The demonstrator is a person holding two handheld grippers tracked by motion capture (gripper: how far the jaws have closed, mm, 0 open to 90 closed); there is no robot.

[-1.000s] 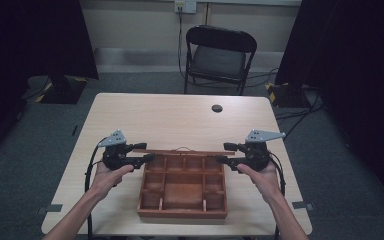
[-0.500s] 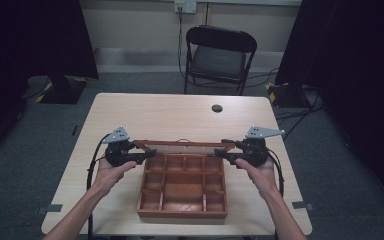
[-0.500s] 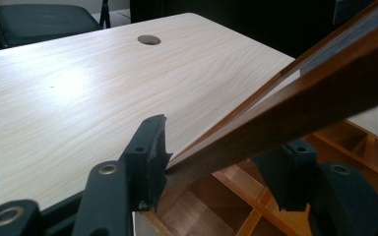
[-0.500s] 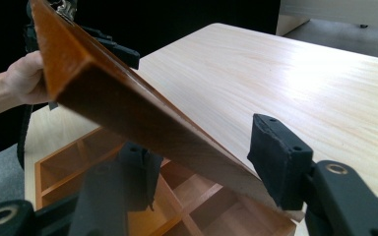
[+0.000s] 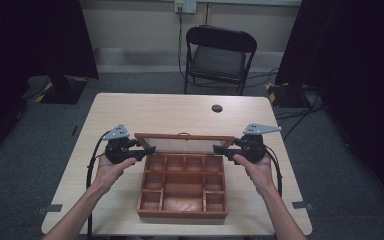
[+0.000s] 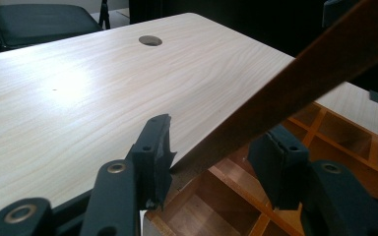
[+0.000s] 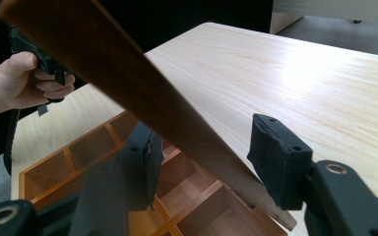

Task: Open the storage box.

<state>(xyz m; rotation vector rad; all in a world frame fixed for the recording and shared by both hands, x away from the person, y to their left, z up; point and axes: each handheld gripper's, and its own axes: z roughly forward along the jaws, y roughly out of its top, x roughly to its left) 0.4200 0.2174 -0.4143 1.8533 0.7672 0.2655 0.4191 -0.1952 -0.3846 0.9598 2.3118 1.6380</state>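
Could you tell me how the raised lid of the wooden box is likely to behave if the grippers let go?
The lid looks like a stiff framed panel, so it shouldn't flex. It stands open along the wooden box's far edge, so, probably hinged there, it could swing shut or fall back.

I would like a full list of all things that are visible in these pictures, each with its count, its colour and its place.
Wooden compartment box: one, reddish brown, near middle of the table, open.
Glass-paned box lid: one, brown frame, raised at the box's far edge, between both grippers' jaws.
Wooden table: one, pale, centre of the room.
Round cable hole: one, dark, far right part of the tabletop.
Folding chair: one, black, beyond the table.
Wall socket: one, pale, on the far wall.
Left gripper: one, black, at the lid's left end; its jaws have just been closing.
Right gripper: one, black, at the lid's right end.
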